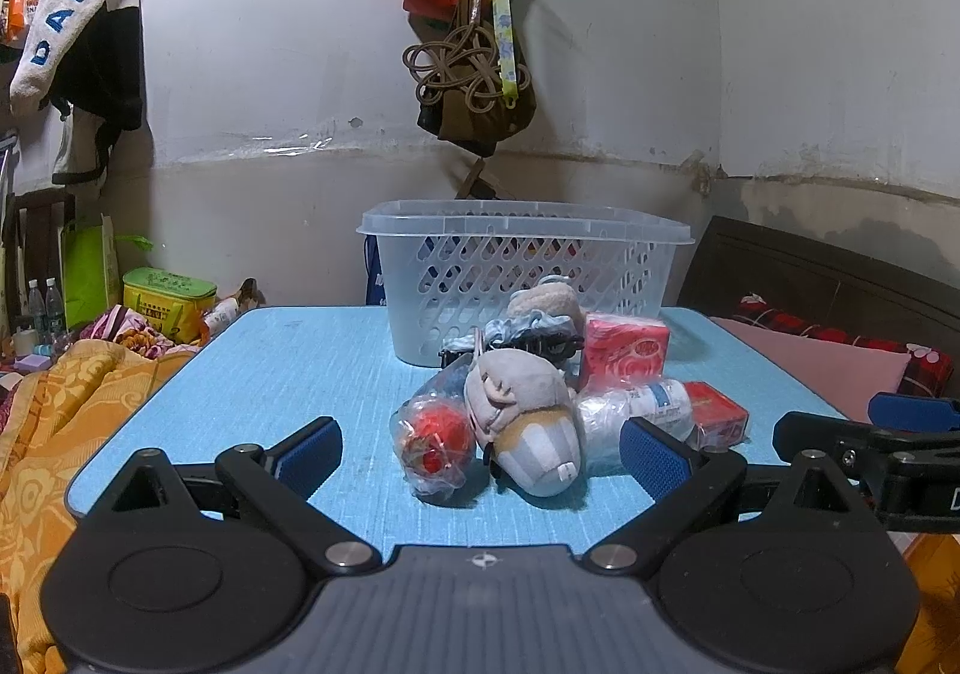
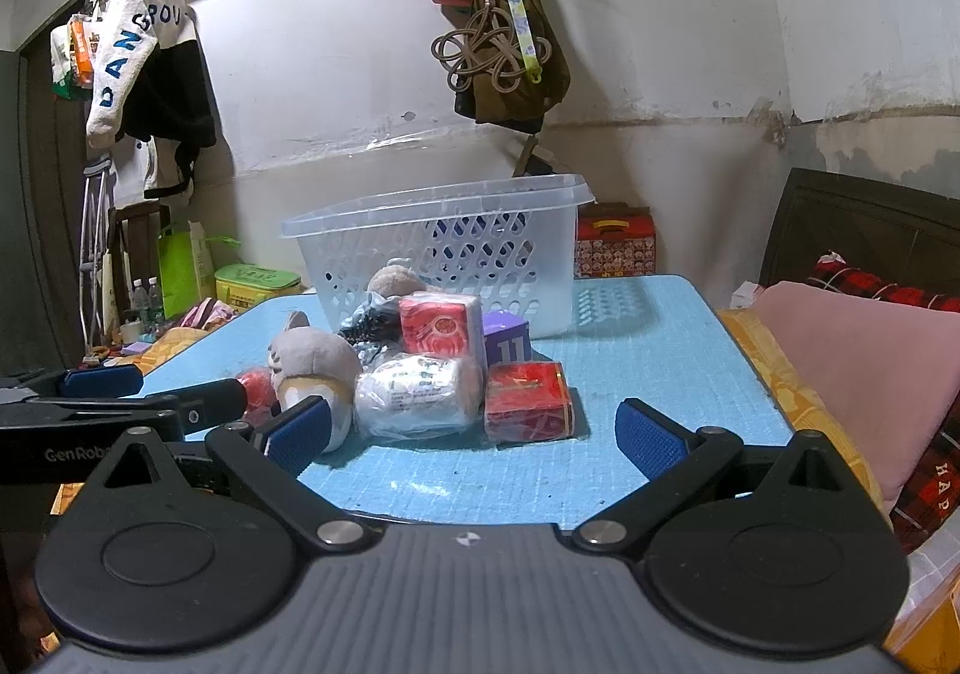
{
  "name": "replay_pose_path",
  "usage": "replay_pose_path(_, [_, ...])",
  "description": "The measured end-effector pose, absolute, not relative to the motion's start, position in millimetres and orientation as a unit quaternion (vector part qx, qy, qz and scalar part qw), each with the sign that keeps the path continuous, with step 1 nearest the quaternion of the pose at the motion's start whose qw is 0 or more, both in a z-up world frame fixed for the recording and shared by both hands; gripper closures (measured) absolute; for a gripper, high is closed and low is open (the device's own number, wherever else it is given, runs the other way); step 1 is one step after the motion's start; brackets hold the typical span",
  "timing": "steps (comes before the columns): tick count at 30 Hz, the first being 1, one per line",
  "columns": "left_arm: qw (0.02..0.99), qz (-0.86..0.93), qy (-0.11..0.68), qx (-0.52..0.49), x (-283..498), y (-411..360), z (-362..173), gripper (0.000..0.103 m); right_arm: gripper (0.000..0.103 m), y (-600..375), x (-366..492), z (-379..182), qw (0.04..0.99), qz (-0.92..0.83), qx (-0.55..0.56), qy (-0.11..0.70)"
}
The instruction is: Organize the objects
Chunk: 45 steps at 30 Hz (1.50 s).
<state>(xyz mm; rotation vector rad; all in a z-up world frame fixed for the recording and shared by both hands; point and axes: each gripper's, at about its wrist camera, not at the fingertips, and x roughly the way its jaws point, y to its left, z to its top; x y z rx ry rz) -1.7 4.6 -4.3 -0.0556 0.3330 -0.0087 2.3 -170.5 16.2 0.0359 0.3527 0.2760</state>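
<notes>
Left wrist view: a clear perforated plastic basket (image 1: 528,278) stands at the far side of the blue counter (image 1: 288,374); through its holes only dim dark shapes show, and what they are cannot be told. In front of it lies the heap to be sorted: a grey plush toy (image 1: 528,422), a red ball in a clear bag (image 1: 435,440), a white wrapped bottle (image 1: 642,404), a red tissue pack (image 1: 624,353) and a small red box (image 1: 717,413). The left gripper (image 1: 480,449) has its fingers spread wide, holding nothing. In the right wrist view the right gripper (image 2: 474,428) is likewise wide and empty; a purple box (image 2: 509,344) reads "11". A hanging white sleeve (image 1: 66,8) reads "DAN".
</notes>
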Motion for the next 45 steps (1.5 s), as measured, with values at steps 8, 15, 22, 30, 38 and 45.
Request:
replay_pose_path(8, [0.986,-0.004,0.166,-0.028,-1.9,5.0,-4.6,0.003,0.000,-169.6,1.8,15.2,0.975,0.138,0.017,0.175])
replay_pose_path(15, [0.986,-0.003,0.165,-0.027,-2.7,6.3,-5.9,0.003,0.000,-169.2,1.7,13.6,0.974,0.140,0.018,0.175])
replay_pose_path(22, [0.986,-0.018,0.164,-0.033,-2.0,11.1,-7.3,0.003,0.000,-169.7,3.8,13.3,0.974,0.141,0.018,0.177])
replay_pose_path(30, [0.985,-0.033,0.168,-0.037,1.3,10.0,-8.5,0.003,0.000,-169.9,5.2,12.2,0.973,0.143,0.021,0.179])
replay_pose_path(38, [0.996,-0.010,0.093,0.002,-0.3,17.3,0.2,0.000,0.000,-178.5,3.4,10.5,0.982,0.146,0.047,0.113])
replay_pose_path(45, [0.995,0.001,0.094,0.020,56.9,48.2,46.4,0.000,0.000,-179.1,20.1,10.0,0.979,0.145,0.025,0.140])
